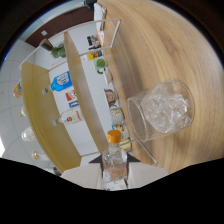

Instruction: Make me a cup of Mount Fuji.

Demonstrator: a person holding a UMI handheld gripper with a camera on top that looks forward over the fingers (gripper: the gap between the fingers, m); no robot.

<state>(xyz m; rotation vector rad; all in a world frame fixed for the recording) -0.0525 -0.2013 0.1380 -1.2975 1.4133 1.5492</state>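
1. Gripper (114, 184): both pale fingers appear to press on a small clear bottle (114, 161) with an orange cap (114, 135), holding it tilted.
2. Glass (161, 110): lies just beyond the bottle on the wooden table (165, 45), filled with ice cubes (165, 107).
3. Bottle contents: clear liquid, level uncertain.
4. Risk: the cap looks still on; pouring now would yield nothing.
5. Risk: a loose grip could let the bottle slip and knock the glass.
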